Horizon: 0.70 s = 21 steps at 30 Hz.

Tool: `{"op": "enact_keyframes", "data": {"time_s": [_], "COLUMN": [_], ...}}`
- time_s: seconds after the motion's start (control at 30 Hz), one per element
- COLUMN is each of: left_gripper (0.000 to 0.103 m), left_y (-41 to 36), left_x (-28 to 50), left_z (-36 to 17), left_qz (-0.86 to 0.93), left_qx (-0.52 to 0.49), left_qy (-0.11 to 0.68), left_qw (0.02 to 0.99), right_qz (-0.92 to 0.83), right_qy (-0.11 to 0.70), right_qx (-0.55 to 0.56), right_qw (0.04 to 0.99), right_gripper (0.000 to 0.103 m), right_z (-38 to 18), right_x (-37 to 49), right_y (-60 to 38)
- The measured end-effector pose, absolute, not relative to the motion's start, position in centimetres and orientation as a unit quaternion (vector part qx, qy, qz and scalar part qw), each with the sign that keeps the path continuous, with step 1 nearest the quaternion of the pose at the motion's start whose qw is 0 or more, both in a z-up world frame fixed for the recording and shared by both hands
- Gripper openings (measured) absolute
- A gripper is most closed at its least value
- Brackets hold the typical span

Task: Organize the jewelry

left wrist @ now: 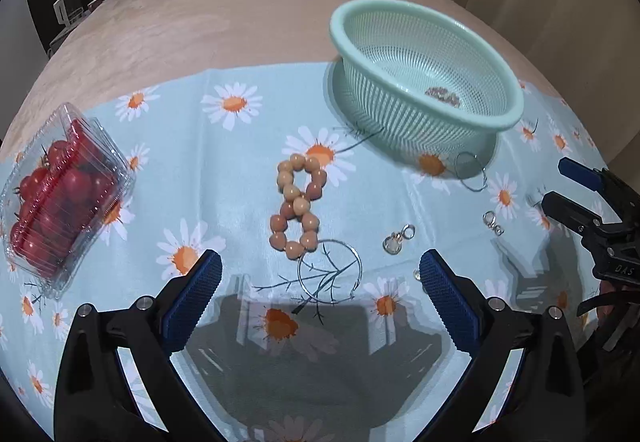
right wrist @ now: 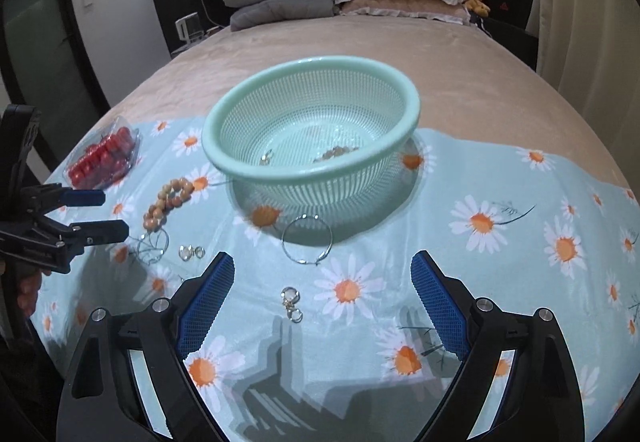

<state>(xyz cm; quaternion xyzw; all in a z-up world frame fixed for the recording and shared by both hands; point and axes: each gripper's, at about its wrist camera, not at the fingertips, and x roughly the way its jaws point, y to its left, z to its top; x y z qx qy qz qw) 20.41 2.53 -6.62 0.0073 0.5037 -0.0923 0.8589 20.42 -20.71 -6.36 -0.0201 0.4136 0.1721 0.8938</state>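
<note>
Both wide apart, empty: left claw (left wrist: 320,282) over wire hoop (left wrist: 330,271) beside knobbly bead bracelet (left wrist: 298,208); right claw (right wrist: 322,294) over small ring charm (right wrist: 291,302); perforated mint plastic basket (right wrist: 256,166) behind

Basket (right wrist: 280,170) rim hides part of the beads (right wrist: 335,153) inside; small item (right wrist: 265,157) there unclear

We see a twisted peach bead bracelet (left wrist: 298,208) lying in a figure eight on the daisy cloth, two thin silver hoops (left wrist: 330,271) (right wrist: 307,240) and small ring-and-charm pieces (right wrist: 291,302) nearby, and a mint mesh basket (right wrist: 256,166) holding more pieces.
</note>
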Motion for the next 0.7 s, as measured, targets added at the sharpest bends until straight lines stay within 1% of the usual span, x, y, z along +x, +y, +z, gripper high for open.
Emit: {"op": "enact_keyframes", "data": {"time_s": [0.1, 0.13, 0.17, 0.2, 0.23, 0.3, 0.37, 0.4, 0.43, 0.47, 0.5, 0.53, 0.6, 0.63, 0.67, 0.7], "left_gripper": [0.097, 0.097, 0.097, 0.097, 0.097, 0.097, 0.097, 0.097, 0.097, 0.097, 0.097, 0.094, 0.085, 0.075, 0.064, 0.057], "left_y": [2.1, 2.0, 1.9, 1.9, 1.9, 1.6, 1.1, 0.9, 0.6, 0.5, 0.9, 1.1, 1.8, 2.1, 2.4, 2.6], "left_x": [20.1, 20.1, 20.1, 20.2, 20.2, 20.3, 20.3, 20.4, 20.4, 20.2, 20.2, 20.1, 19.8, 19.7, 19.6, 19.5], "left_z": [-8.6, -9.3, -9.9, -10.3, -10.7, -11.0, -11.3, -11.5, -11.8, -12.0, -12.0, -12.0, -11.8, -11.6, -11.3, -11.1], "left_qz": [-0.095, -0.094, -0.090, -0.088, -0.086, -0.080, -0.074, -0.074, -0.075, -0.077, -0.079, -0.080, -0.075, -0.074, -0.076, -0.081], "left_qx": [0.016, 0.018, 0.020, 0.020, 0.020, 0.026, 0.035, 0.041, 0.047, 0.049, 0.044, 0.038, 0.033, 0.031, 0.027, 0.023], "left_qy": [0.516, 0.522, 0.528, 0.531, 0.530, 0.525, 0.518, 0.517, 0.516, 0.512, 0.509, 0.508, 0.505, 0.504, 0.504, 0.506], "left_qw": [0.851, 0.847, 0.844, 0.843, 0.843, 0.847, 0.851, 0.852, 0.852, 0.854, 0.856, 0.857, 0.859, 0.860, 0.860, 0.859], "right_qz": [0.175, 0.178, 0.183, 0.187, 0.186, 0.175, 0.166, 0.162, 0.159, 0.160, 0.161, 0.162, 0.164, 0.163, 0.162, 0.162], "right_qy": [0.430, 0.435, 0.440, 0.446, 0.453, 0.467, 0.456, 0.452, 0.448, 0.446, 0.446, 0.446, 0.446, 0.446, 0.445, 0.444], "right_qx": [-0.024, -0.023, -0.022, -0.023, -0.024, -0.028, -0.039, -0.049, -0.058, -0.062, -0.060, -0.059, -0.057, -0.053, -0.051, -0.051], "right_qw": [0.885, 0.882, 0.879, 0.875, 0.872, 0.867, 0.873, 0.876, 0.878, 0.878, 0.878, 0.878, 0.878, 0.879, 0.879, 0.880], "right_gripper": [0.085, 0.083, 0.080, 0.072, 0.067, 0.065, 0.064, 0.061, 0.053, 0.047, 0.036, 0.027, 0.017, 0.013, 0.012, 0.010], "right_z": [-8.3, -8.9, -9.4, -9.9, -10.4, -11.5, -11.9, -12.0, -12.0, -12.0, -12.0, -11.9, -11.9, -11.8, -11.9, -11.9], "right_x": [20.4, 20.4, 20.4, 20.5, 20.6, 20.7, 20.3, 20.1, 20.0, 19.8, 19.7, 19.6, 19.4, 19.3, 19.1, 19.0], "right_y": [-20.1, -19.9, -19.6, -19.4, -19.2, -18.8, -18.4, -18.3, -18.1, -18.1, -18.1, -18.2, -18.5, -18.6, -18.7, -18.6]}}
